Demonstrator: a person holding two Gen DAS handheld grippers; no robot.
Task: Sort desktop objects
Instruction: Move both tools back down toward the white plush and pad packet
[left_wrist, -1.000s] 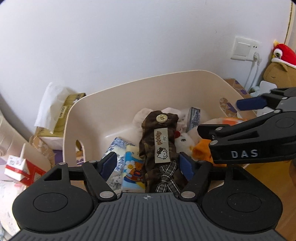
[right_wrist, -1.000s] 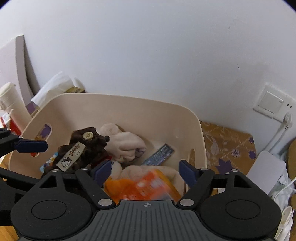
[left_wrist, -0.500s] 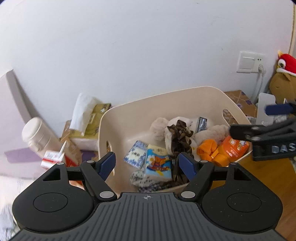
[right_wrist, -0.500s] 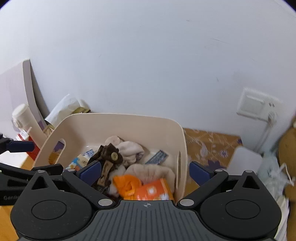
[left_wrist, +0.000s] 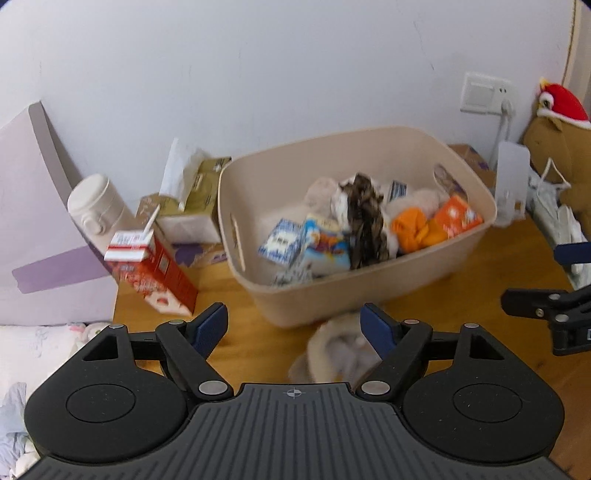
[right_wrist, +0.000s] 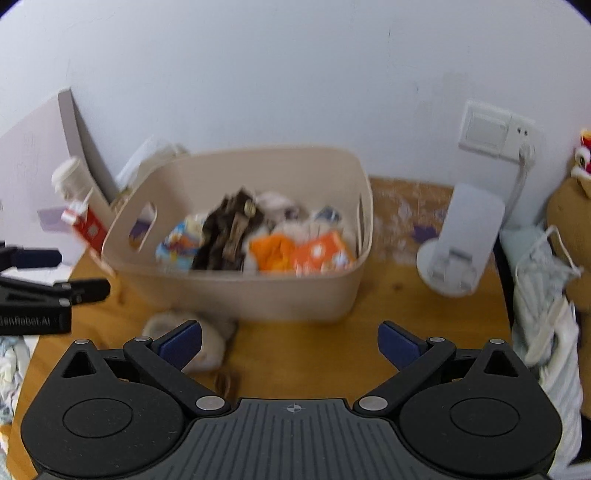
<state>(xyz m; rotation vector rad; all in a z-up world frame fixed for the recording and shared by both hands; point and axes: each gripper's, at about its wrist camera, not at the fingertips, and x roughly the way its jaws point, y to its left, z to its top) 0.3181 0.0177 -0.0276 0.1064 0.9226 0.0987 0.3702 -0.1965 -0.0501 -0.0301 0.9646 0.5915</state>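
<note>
A beige bin (left_wrist: 369, 295) stands on the wooden desk, holding a brown camouflage pouch (left_wrist: 365, 221), tissue packs (left_wrist: 280, 242), an orange soft item (left_wrist: 410, 225) and an orange packet (left_wrist: 456, 218). A pale furry item (left_wrist: 332, 347) lies on the desk just in front of the bin. My left gripper (left_wrist: 293, 325) hovers before the bin, its jaws opening with nothing gripped; the furry item shows below its right finger. My right gripper (right_wrist: 291, 341) is wide open and empty, facing the bin (right_wrist: 258, 295) and the pouch (right_wrist: 229, 229).
Left of the bin stand a red-and-white carton (left_wrist: 147, 266), a white bottle (left_wrist: 99, 206), a tissue box (left_wrist: 192, 199) and a leaning purple board (left_wrist: 33, 221). To the right are a white stand (right_wrist: 458, 243), a wall socket (right_wrist: 491, 133), cloths (right_wrist: 546, 314) and a plush toy (left_wrist: 554, 147).
Both grippers have drawn back and up from the bin, so the whole bin shows. The brown pouch, earlier between the left fingers, lies in the bin. The right jaws have widened.
</note>
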